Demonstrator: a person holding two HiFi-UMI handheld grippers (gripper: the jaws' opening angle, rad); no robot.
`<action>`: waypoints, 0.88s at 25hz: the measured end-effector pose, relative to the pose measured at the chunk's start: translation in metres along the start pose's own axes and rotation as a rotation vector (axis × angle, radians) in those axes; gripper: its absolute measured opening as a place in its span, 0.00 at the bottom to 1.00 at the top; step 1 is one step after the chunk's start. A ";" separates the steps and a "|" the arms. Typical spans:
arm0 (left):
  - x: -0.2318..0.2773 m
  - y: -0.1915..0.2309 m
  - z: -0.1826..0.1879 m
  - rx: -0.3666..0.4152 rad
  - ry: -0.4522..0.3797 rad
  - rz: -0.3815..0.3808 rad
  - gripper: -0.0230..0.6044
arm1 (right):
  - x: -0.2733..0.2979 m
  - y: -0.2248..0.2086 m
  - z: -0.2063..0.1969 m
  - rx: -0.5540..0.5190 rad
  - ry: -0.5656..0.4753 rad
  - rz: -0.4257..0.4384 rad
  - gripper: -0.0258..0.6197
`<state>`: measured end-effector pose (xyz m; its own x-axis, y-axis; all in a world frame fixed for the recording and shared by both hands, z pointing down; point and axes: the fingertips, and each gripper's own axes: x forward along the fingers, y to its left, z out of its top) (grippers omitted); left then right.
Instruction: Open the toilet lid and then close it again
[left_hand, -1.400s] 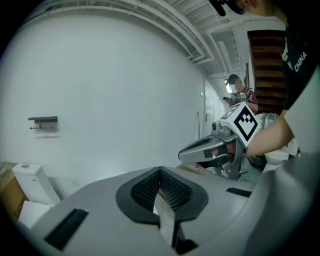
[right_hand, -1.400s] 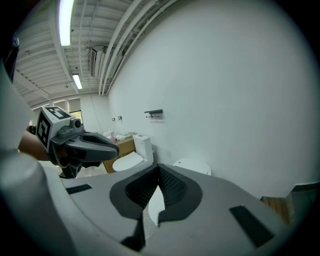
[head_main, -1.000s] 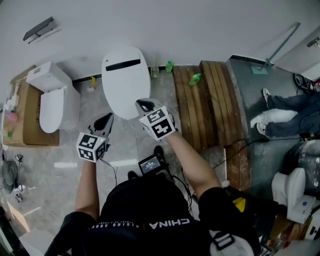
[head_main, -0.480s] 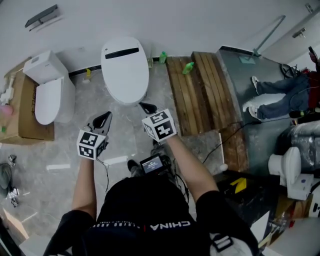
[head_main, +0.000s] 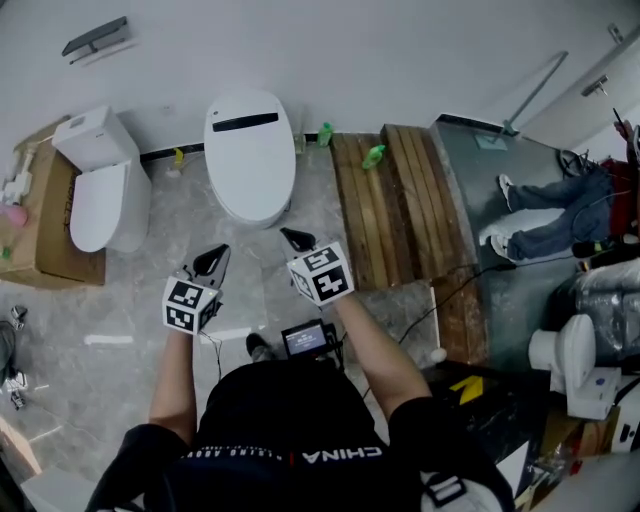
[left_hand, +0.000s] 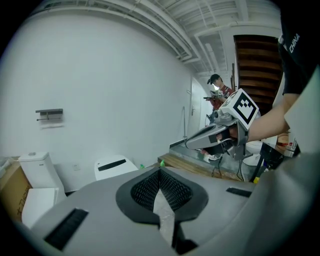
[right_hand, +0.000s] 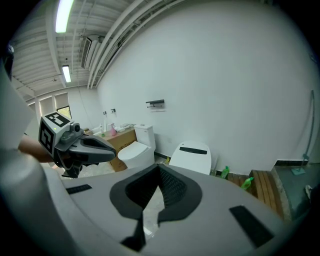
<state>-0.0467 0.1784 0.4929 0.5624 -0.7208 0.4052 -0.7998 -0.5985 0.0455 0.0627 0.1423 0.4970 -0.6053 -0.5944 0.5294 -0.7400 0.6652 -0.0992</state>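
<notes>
The white toilet (head_main: 250, 155) stands against the wall with its lid down, a black slot near the lid's back. It also shows in the left gripper view as toilet (left_hand: 115, 166) and in the right gripper view as toilet (right_hand: 192, 156). My left gripper (head_main: 213, 260) hangs over the floor short of the bowl's front, shut and empty. My right gripper (head_main: 293, 238) is just off the lid's front edge, also shut with nothing in it. Neither touches the toilet. Each gripper sees the other: right gripper (left_hand: 190, 144), left gripper (right_hand: 111, 154).
A second toilet (head_main: 100, 190) stands at the left beside a cardboard box (head_main: 35, 240). A wooden pallet (head_main: 400, 200) with a green bottle (head_main: 373, 156) lies right of the toilet. A person's legs (head_main: 550, 215) rest at the far right. Cables and a small screen (head_main: 307, 339) lie by my feet.
Both grippers have drawn back from the toilet toward my body; the right one was over the lid's front edge a second ago and now hangs over the floor. The lid stays down.
</notes>
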 end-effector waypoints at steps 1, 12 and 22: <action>0.003 -0.002 0.001 -0.003 0.001 0.005 0.05 | -0.002 -0.003 0.000 -0.006 -0.003 0.005 0.06; 0.024 -0.022 0.022 -0.008 -0.019 0.043 0.05 | -0.016 -0.032 -0.003 -0.028 -0.019 0.036 0.06; 0.032 -0.027 0.025 -0.015 -0.017 0.042 0.05 | -0.020 -0.036 -0.005 -0.031 -0.006 0.051 0.06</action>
<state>-0.0023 0.1630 0.4819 0.5317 -0.7510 0.3915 -0.8257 -0.5626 0.0422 0.1032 0.1322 0.4940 -0.6439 -0.5621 0.5191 -0.6988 0.7083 -0.0999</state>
